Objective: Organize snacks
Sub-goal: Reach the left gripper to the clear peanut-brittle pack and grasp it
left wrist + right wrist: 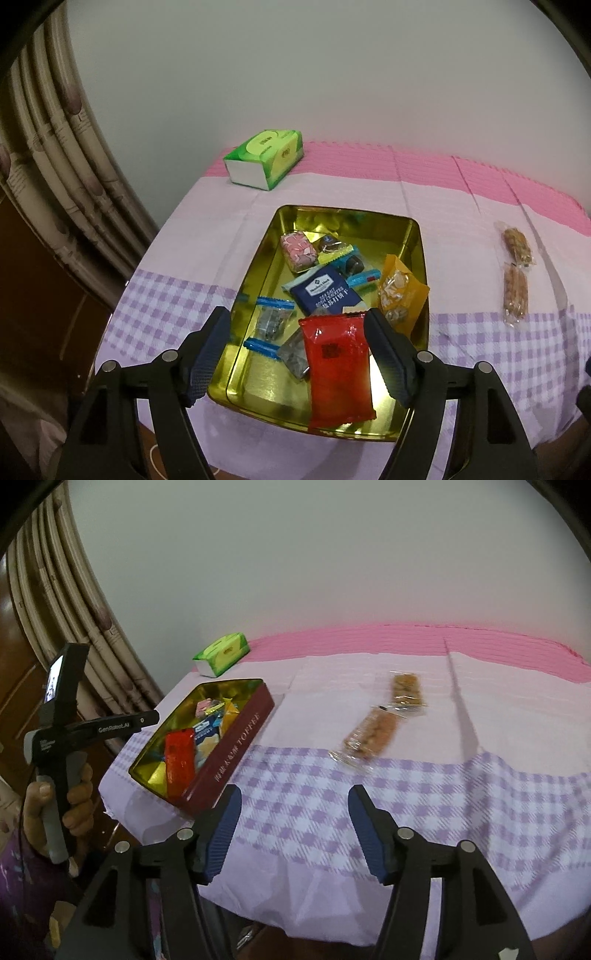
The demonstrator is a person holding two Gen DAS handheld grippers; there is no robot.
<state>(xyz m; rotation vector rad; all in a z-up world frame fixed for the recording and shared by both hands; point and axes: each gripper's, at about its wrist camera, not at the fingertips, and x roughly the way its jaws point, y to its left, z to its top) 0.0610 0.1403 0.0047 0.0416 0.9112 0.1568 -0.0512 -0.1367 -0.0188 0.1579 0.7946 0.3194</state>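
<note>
Plain pale wall behind, patterned curtain (55, 155) at left; below them a tabletop (369, 812) under a cloth of pink band, pale lilac field and purple check. Item one: my gold-lined tin (255, 295), maroon outside with "TOFFEE" lettered on its long side in the right wrist view, sitting near the tabletop's left edge. Contents as I count them: a red packet (338, 369) leaning over the near rim, a navy sea salt cracker pack (325, 291), an orange pouch (400, 299) propped against the right wall, a pink patterned sweet (298, 250) toward the far end, several clear wrappers with blue ends (273, 317). Item two: two clear-wrapped snack bars (380, 720) lying on the cloth well apart from the tin, to its right, one nearer than the other, nearly end to end. Item three: a green tissue pack (264, 158) at the far left corner. My left gripper (297, 354) hangs over the tin's near end, jaws spread wide, the red packet between them but no pad pressing it. My right gripper (293, 830) hovers over the checked cloth, jaws parted, nothing between them. A hand (66, 801) grips the left tool's handle.
</note>
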